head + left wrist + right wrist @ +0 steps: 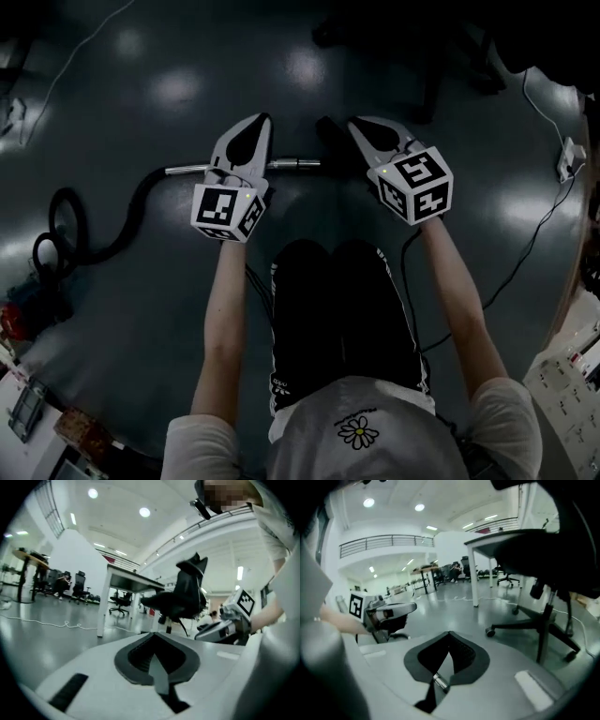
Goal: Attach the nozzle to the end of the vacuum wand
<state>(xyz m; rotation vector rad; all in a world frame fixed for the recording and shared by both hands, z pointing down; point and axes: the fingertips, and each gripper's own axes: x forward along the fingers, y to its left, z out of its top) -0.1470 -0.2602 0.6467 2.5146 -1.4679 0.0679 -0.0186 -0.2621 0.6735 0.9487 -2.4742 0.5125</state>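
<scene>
The vacuum wand [295,163] lies on the dark floor [141,94], a pale tube running from 9 to 3 o'clock. Its black hose [139,199] curls away toward 8 o'clock. The left hand-held gripper [262,122] crosses the tube's middle in the head view, jaws pressed together on nothing. At 3 o'clock of the wand's free end, the right hand-held gripper [358,123] is likewise closed and empty. A dark lump [328,133] beside its tip may be the nozzle, but the view is too dim to say.

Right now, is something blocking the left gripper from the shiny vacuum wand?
Nothing visible does. The left gripper, jaws together and empty, is right above the vacuum wand, which crosses bare beneath it.
</scene>
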